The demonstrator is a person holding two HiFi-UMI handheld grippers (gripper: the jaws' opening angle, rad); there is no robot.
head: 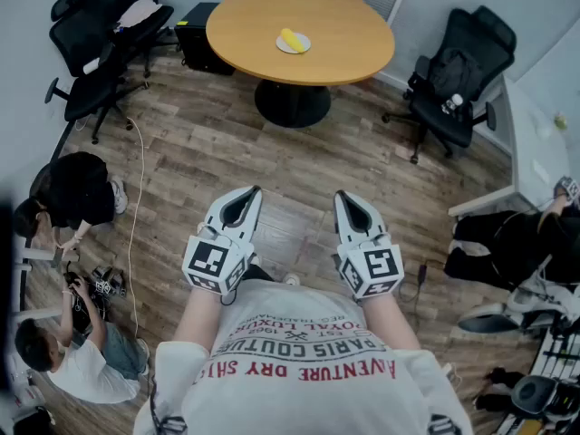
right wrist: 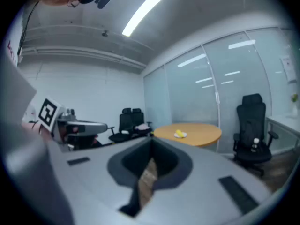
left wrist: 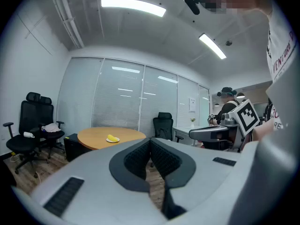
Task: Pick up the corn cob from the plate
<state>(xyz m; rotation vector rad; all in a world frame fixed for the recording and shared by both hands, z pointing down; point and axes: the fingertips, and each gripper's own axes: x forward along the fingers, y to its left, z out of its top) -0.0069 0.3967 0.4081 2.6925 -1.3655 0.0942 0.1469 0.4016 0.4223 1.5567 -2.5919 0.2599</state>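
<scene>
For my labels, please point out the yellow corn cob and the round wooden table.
yellow corn cob (head: 290, 39), head view, its middle.
round wooden table (head: 355, 33), head view, bare part of its top.

Left gripper (left wrist: 151, 143): jaws closed together, nothing between them.
Beyond: round wooden table (left wrist: 91, 136); on it a white plate (left wrist: 113, 140) with a yellow corn cob (left wrist: 111, 138).
Left: black office chairs (left wrist: 32, 125).
Behind: glazed partition (left wrist: 122, 102) and a lone black chair (left wrist: 164, 125).
Right: right gripper (left wrist: 194, 133) with its marker cube (left wrist: 247, 116).
</scene>
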